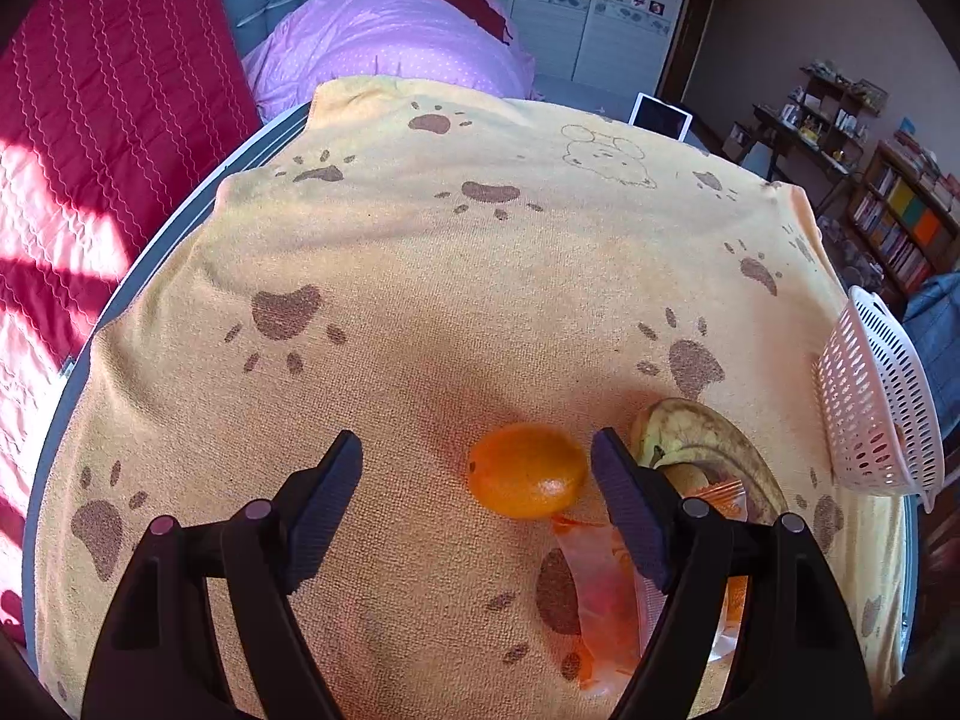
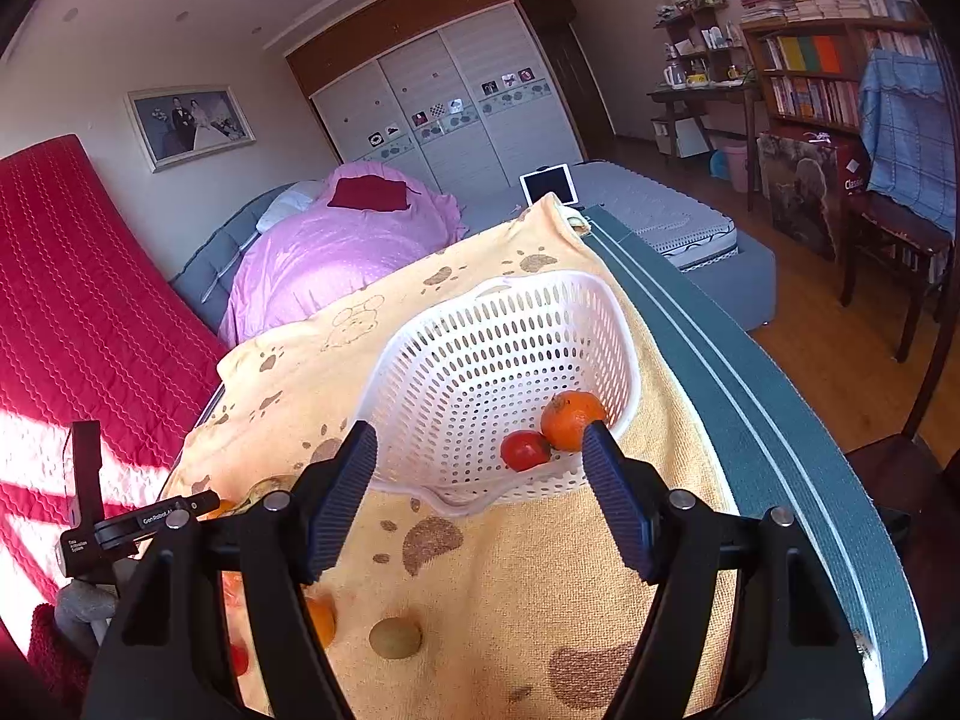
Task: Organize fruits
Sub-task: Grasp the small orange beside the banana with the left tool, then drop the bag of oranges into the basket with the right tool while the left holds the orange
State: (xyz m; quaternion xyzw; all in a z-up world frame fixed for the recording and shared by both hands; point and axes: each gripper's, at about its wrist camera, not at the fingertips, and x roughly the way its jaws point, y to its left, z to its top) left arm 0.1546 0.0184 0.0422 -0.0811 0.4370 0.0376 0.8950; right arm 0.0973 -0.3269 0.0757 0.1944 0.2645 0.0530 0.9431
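An orange lies on the yellow paw-print towel, between the fingers of my left gripper. That gripper is open; the orange sits close to its right finger and far from the other. A brown-spotted banana lies just right of it, above a clear plastic bag with orange contents. My right gripper stands open and empty before the white basket. The basket holds another orange and a small red fruit.
A greenish-brown round fruit lies on the towel near my right gripper. The white basket stands at the table's right edge, by a grey border. A red quilt and a bed with a pink cover lie beyond.
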